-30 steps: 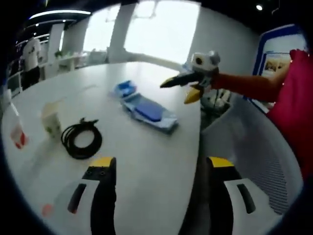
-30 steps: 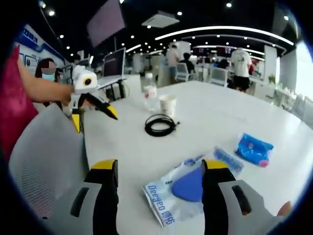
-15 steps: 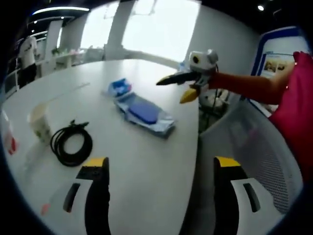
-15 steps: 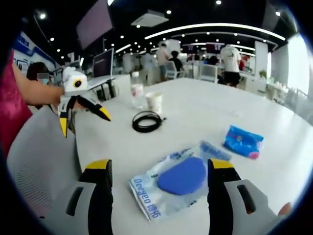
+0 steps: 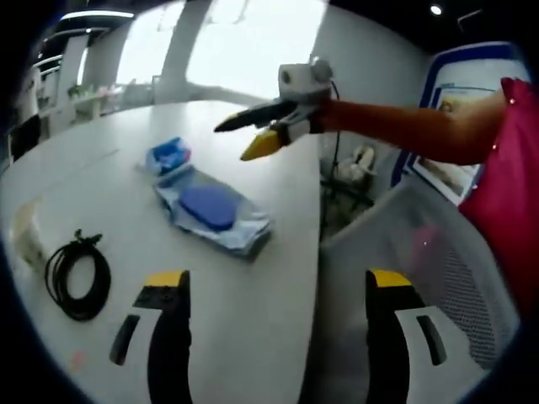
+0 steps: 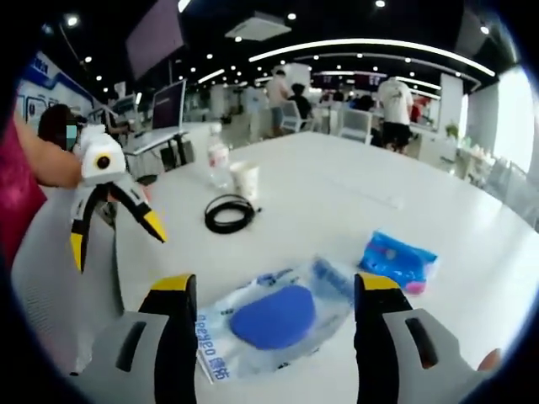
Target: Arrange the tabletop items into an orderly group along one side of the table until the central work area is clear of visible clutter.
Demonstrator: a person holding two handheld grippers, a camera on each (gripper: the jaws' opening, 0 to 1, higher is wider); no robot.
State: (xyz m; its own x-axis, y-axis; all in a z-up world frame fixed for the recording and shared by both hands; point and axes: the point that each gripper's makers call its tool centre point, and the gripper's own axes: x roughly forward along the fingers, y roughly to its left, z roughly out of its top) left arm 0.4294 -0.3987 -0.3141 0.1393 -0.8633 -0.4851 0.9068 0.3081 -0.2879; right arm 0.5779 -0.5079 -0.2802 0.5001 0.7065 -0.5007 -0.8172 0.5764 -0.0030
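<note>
Because the clear plastic pouch holding a blue pad [image 6: 274, 324] lies near the white desk [image 6: 354, 198] edge, either spread, empty gripper — right gripper [image 6: 269, 290] or left gripper [image 5: 268, 286] — could nudge it off.

Right gripper view: on the table [image 6: 354, 194], the clear packet [image 6: 274, 324] lies nearest, the small pouch [image 6: 396, 259] just to its right, the coiled cable [image 6: 229, 214] farther back, with the paper cup [image 6: 245, 179] and bottle [image 6: 218, 160] behind it.

paper cup [image 5: 24, 237] cut by rim, bottle [image 6: 218, 156] label illegible
</note>
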